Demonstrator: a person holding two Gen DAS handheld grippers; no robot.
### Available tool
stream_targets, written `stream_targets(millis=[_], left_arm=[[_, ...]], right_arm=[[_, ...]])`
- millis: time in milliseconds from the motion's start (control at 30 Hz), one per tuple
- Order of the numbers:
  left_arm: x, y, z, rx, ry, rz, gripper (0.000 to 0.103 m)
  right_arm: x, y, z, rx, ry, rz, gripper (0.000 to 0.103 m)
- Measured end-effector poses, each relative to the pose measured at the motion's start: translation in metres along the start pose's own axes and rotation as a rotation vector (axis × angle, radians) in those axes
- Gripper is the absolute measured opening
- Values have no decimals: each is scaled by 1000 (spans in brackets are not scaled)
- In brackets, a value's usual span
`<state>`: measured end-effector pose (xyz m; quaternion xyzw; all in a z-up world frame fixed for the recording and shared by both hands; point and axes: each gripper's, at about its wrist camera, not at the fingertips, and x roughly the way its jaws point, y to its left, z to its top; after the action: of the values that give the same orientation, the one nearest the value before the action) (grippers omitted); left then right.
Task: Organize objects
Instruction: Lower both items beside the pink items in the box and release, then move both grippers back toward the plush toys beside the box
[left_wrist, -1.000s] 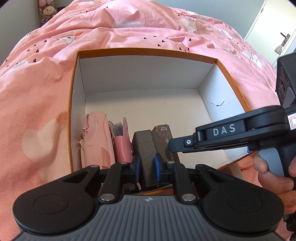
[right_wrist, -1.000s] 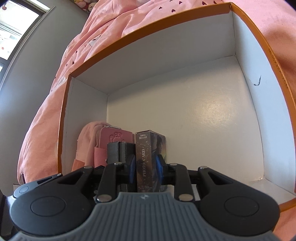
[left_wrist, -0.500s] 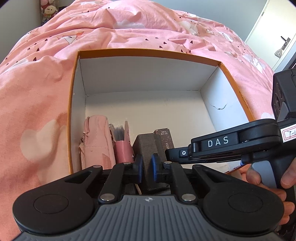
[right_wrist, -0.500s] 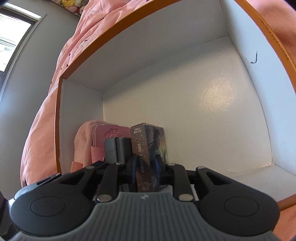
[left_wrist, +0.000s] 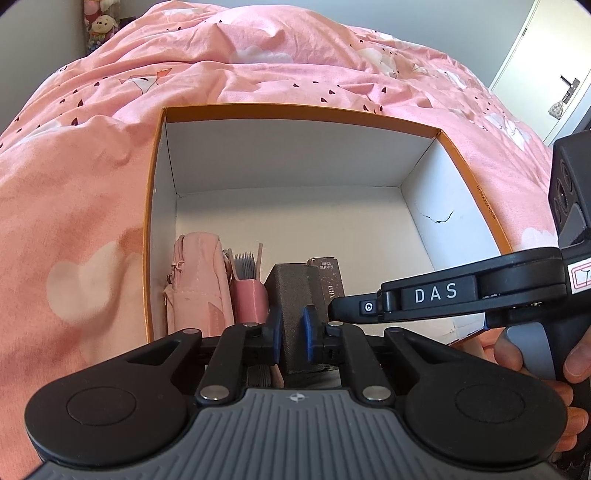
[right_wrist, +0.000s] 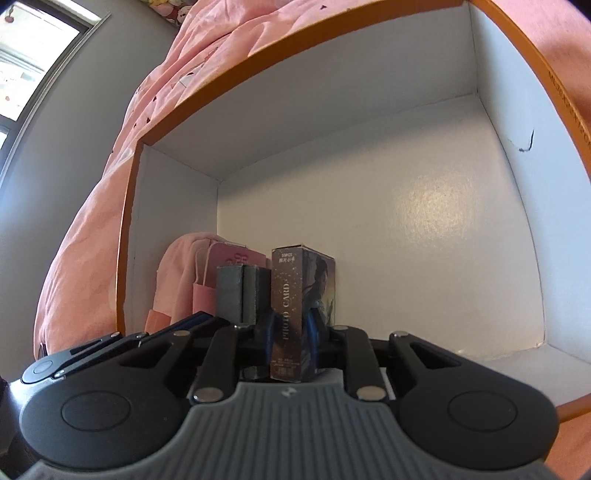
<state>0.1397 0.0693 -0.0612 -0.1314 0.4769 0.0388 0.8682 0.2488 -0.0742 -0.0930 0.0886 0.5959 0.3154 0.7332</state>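
Now your left gripper (left_wrist: 291, 334) has just clamped the dark grey block (left_wrist: 291, 295), while your right gripper (right_wrist: 290, 332) still pinches the photo card box (right_wrist: 301, 295). Both stand upright at the box's (left_wrist: 295, 177) near edge, beside its left wall, so this row is nearly packed.

Your left wrist camera sits above the near edge of the orange-rimmed box (left_wrist: 458, 155) on the pink bedspread (left_wrist: 92, 184), looking steeply down and forward into it, with the far wall, the bed beyond and a door at the right edge in frame. Your right wrist camera sits lower and closer, almost inside the box, rolled so the rim slants. Both views share the box's white interior and the upright items in its near left corner, seen close
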Motion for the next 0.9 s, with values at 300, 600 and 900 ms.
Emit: stream_targets(millis=[300, 600, 900], left_arm=[[-40, -10, -1, 28, -90, -47, 13], [-73, -18, -26, 78, -91, -111, 13], [-60, -33, -59, 112, 9, -172, 22]], right_arm=[[-39, 11, -8, -106, -114, -45, 23], [-105, 8, -54, -203, -332, -59, 33], [-135, -14, -98, -209, -362, -191, 36]])
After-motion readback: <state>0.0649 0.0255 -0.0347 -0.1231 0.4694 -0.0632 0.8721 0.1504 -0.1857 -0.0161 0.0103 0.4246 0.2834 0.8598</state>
